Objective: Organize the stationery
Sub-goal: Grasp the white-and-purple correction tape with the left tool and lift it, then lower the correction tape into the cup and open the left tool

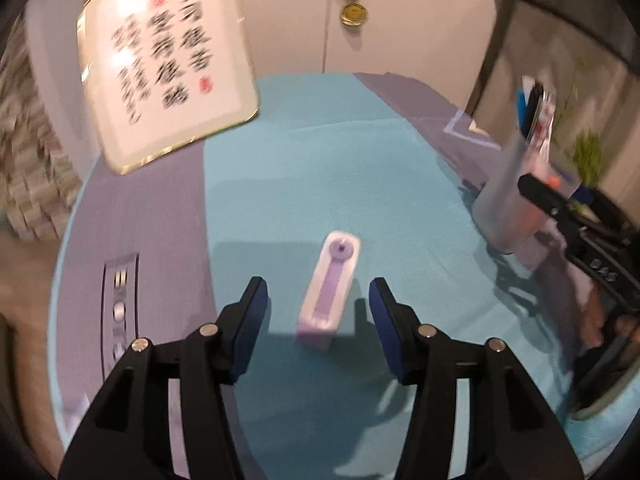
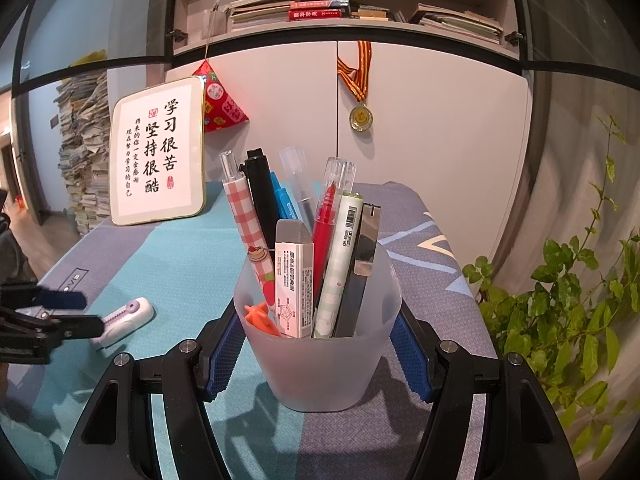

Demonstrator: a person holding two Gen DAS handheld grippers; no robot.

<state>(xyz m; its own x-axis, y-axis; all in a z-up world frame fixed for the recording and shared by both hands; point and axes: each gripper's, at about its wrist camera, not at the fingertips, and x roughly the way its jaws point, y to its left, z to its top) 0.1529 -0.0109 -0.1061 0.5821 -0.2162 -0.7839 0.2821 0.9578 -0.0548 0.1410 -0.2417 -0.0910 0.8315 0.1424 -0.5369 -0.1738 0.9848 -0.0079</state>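
Right gripper (image 2: 316,364): closed on the frosted cup (image 2: 320,356), both blue pads pressed to its sides, nearest in the right wrist view.
Frosted cup: stood upright on the desk mat (image 2: 192,248), at the mat's right side.
Cup contents: a boxed eraser (image 2: 294,284) and an orange piece (image 2: 262,318) are seen at the near wall; behind them a checked pen (image 2: 248,228), a black marker (image 2: 262,196), blue pens (image 2: 282,200), a clear pen (image 2: 298,184), a red pen (image 2: 326,232), a green-patterned pen (image 2: 340,260) and a dark flat tool (image 2: 362,264).
Left gripper (image 1: 318,308): jaws parted, nothing gripped.
Correction tape (image 1: 328,288): laid flat on the teal mat between the open left fingers, untouched, left of the cup.
Far left: a framed calligraphy board (image 2: 158,156) is propped on the mat.
Far wall: a medal (image 2: 361,118) is hung on the cabinet.
Right edge: a leafy plant (image 2: 560,300) is seen.
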